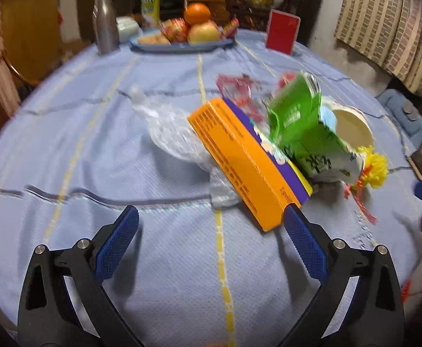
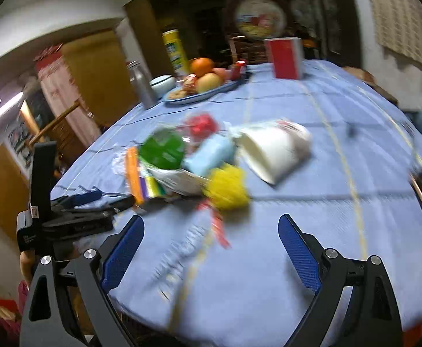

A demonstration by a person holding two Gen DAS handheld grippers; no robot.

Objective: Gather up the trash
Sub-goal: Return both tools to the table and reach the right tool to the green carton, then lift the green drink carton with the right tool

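Left wrist: orange box (image 1: 245, 162) print blurred, unreadable.

Paper cup (image 2: 271, 150) blurred, perhaps printed.

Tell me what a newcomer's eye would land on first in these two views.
First, the jumble of trash in the middle of the blue tablecloth: an orange box leaning on crumpled clear plastic, with a green carton and a tipped paper cup beside it. Next, the fruit plate at the far edge. Both grippers, left and right, hang open.
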